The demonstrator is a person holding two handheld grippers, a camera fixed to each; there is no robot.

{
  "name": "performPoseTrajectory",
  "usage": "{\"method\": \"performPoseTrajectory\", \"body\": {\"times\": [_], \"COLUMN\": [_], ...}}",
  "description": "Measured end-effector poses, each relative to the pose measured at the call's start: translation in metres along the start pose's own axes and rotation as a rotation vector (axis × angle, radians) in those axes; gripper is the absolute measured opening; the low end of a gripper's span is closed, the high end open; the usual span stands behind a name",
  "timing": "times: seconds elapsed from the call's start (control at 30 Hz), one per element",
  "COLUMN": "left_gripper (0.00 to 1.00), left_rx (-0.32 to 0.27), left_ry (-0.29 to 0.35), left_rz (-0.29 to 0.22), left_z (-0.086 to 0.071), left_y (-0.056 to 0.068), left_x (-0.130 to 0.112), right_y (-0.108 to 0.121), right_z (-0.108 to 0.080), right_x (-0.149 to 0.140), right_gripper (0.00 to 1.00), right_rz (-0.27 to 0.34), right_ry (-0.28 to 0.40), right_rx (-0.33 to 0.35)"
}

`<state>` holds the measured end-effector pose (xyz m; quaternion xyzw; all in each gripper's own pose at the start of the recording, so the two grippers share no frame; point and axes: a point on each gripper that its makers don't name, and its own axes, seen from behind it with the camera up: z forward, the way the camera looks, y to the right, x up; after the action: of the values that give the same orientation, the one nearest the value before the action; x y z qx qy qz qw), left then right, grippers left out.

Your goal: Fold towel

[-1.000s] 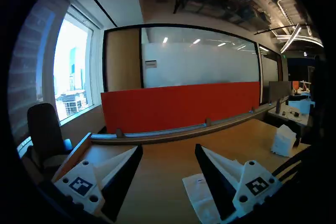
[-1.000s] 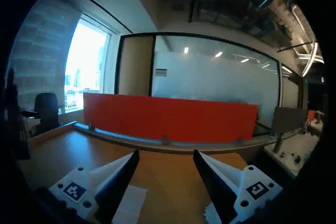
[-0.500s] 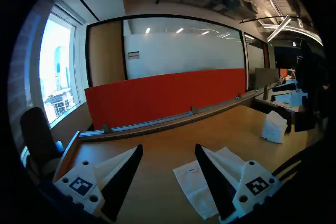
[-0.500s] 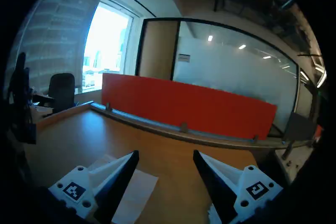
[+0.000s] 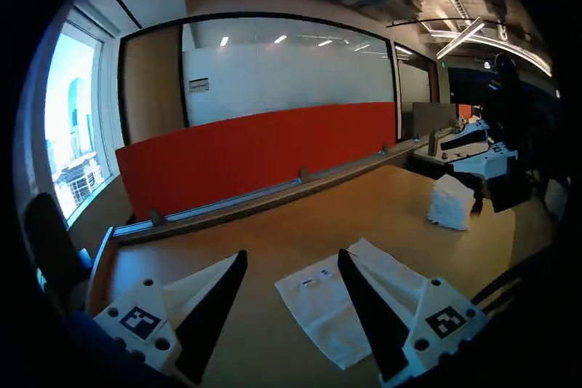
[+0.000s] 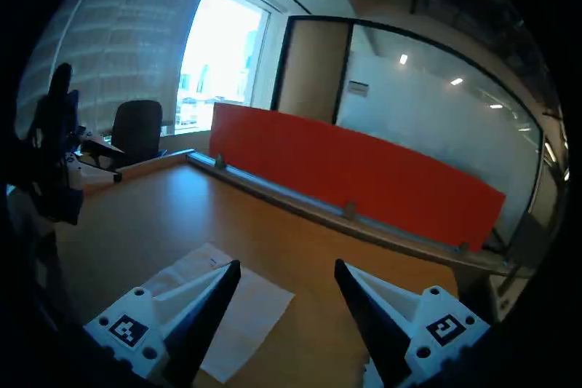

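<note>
Towel [image 5: 324, 304] is laid flat at lower centre, untouched by the left gripper [image 5: 291, 253] and right gripper [image 6: 286, 264], jaws spread wide; its thin edge could be missed or bunched if approached too steeply.

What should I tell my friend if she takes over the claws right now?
Left claw: open, holding nothing, up above the desk.
Right claw: open, holding nothing, also above the desk.
Towel: white, lying flat on the wooden desk just in front of both claws, with neither claw touching it.
Stack of folded white cloths: sitting farther along the desk.
Done: the towel looks laid out ready. I cannot tell if any fold has been made.
Left: lower the claws, pinch one edge of the towel, and fold it over.
</note>
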<state>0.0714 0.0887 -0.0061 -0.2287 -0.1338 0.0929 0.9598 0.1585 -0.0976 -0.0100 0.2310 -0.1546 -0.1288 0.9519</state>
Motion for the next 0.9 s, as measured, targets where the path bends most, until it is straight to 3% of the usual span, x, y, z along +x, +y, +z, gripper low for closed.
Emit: {"method": "performPoseTrajectory", "body": {"times": [0.3, 0.9], "left_gripper": [0.92, 0.92], "left_rx": [-0.055, -0.092], "left_ry": [-0.055, -0.142], "left_rz": [-0.008, -0.025], "left_z": [0.007, 0.017], "left_y": [0.01, 0.024], "left_x": [-0.022, -0.079], "right_y": [-0.014, -0.038], "right_z": [0.004, 0.019], "right_x": [-0.025, -0.079], "right_gripper": [1.0, 1.0], "right_rz": [-0.045, -0.065], "right_ry": [-0.075, -0.174], "right_rx": [0.066, 0.139]}}
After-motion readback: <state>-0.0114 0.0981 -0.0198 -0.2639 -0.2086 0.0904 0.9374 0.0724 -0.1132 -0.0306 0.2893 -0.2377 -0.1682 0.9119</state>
